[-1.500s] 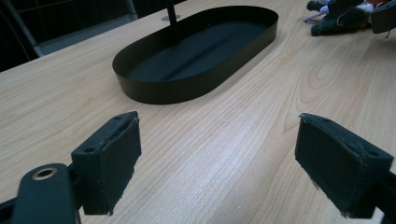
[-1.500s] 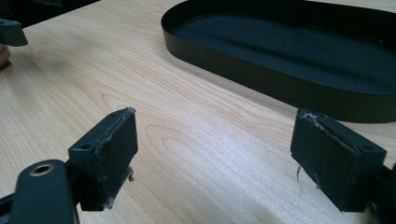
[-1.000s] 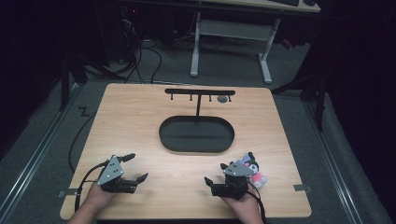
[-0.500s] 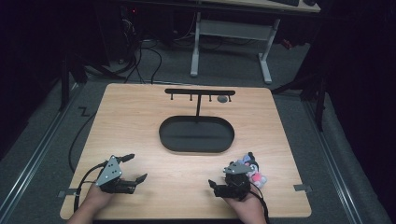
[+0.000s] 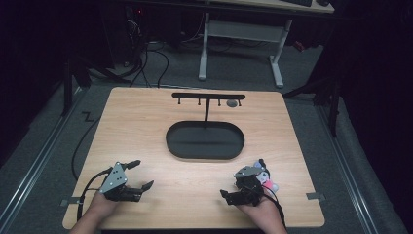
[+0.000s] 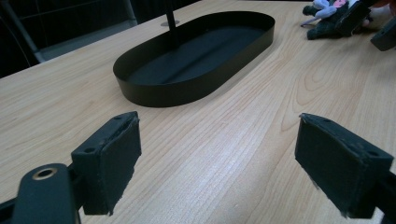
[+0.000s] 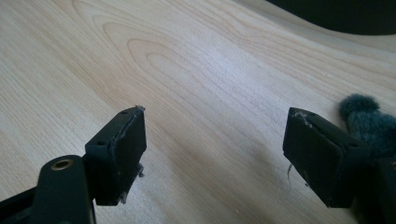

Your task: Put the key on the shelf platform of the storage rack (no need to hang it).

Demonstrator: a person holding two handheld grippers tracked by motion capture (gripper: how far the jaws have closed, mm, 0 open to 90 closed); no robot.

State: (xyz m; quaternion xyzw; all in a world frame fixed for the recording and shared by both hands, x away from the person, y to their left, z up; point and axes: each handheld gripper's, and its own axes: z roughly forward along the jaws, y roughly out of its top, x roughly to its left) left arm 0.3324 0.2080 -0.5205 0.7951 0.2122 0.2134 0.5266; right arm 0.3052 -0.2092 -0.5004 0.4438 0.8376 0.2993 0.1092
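Observation:
A small plush toy (image 5: 267, 179) in grey, pink and purple lies near the table's front right; in the left gripper view the plush toy (image 6: 327, 18) is far off at the top right. My right gripper (image 5: 230, 184) rests just left of it, open. Its jaws have just been closing, with only bare wood between the pads (image 7: 123, 149), and the toy's grey fuzzy part (image 7: 366, 121) sits outside the right pad. My left gripper (image 5: 144, 174) is open at the front left, with nothing between its jaws (image 6: 219, 158).
A black oval tray (image 5: 170, 141) sits mid-table, its near wall (image 6: 187, 91) ahead of the left gripper. A thin post behind it carries a black bar with pegs (image 5: 208, 96). A small grey round thing (image 5: 232, 103) sits by the bar's right end.
The right gripper has shifted slightly beside the plush toy and its jaws stand a little narrower. The left gripper has stayed put.

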